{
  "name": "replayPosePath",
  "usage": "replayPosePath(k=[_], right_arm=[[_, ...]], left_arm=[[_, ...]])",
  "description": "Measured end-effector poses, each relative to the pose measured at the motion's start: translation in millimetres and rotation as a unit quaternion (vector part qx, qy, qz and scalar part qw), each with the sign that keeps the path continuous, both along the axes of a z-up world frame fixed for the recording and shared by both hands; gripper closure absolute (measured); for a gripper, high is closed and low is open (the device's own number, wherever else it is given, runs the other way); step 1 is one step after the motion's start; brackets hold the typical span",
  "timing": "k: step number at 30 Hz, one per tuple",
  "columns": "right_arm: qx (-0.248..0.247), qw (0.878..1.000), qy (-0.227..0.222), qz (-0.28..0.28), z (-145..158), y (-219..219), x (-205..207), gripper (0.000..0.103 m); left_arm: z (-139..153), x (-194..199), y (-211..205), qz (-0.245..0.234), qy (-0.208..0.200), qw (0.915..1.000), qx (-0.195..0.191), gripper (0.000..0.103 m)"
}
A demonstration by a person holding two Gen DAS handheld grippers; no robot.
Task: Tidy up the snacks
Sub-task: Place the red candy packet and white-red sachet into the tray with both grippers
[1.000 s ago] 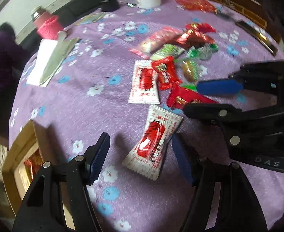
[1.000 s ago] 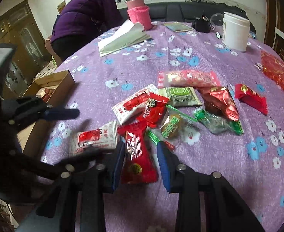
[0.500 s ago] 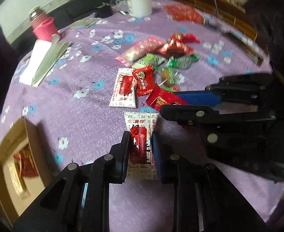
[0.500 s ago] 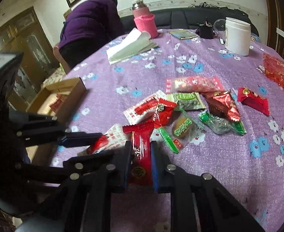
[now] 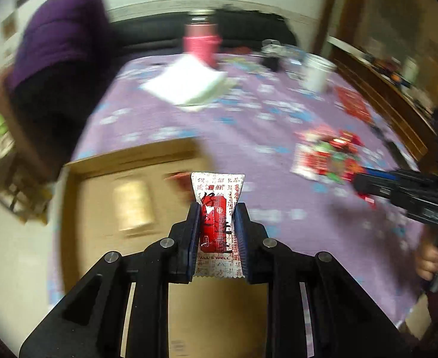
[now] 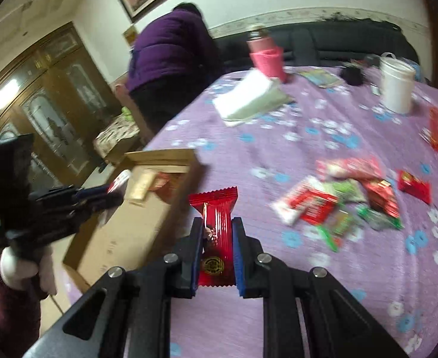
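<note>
Purple tablecloth [image 6: 248, 155] now sits behind both grippers; left gripper [image 5: 217, 223] has lifted its white packet [image 5: 217, 208] over the cardboard box [image 5: 99, 208], right gripper [image 6: 217, 238] follows clamping a red packet [image 6: 216, 232], both ready to drop

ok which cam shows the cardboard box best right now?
Right wrist view: the cardboard box shows whole at the table's edge, open top, side wall and some contents visible. In the left wrist view the box is blurred and partly hidden behind the left gripper and its white-and-red snack packet.
</note>
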State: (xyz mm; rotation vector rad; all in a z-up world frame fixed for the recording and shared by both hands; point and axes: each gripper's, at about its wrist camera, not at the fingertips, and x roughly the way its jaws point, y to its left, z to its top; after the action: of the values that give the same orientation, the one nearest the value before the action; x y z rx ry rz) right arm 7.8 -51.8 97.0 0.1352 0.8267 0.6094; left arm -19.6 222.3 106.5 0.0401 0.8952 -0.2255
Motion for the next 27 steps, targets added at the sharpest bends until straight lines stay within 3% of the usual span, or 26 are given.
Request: replayPosePath(k=[7,14,21,27], right_arm=[[-0.017,0.998,0.021,0.054,-7.4,92.2,15.3,0.082],[-0.054,0.993,0.056,0.085,-44.3,162.2,34.1,0.082],[-0.070,0.994,0.049,0.073,-62.8,182.0,46.0,0.080],[-0.049,0.996,0.034,0.066,-43.6,165.5,34.6,0.077]], left_arm=[[-34.0,32.2,75.3,0.089,0.036,0.9953,-0.012,0.080],[-61.6,61.9,104.7,0.121,0.064,0.9898,-0.038,0.080],[-61.6,66.5,117.0,0.122,0.072,0.9873,-0.072,0.080],[-40.0,47.1,115.0,0.134,0.053,0.9868,-0.073,0.080]])
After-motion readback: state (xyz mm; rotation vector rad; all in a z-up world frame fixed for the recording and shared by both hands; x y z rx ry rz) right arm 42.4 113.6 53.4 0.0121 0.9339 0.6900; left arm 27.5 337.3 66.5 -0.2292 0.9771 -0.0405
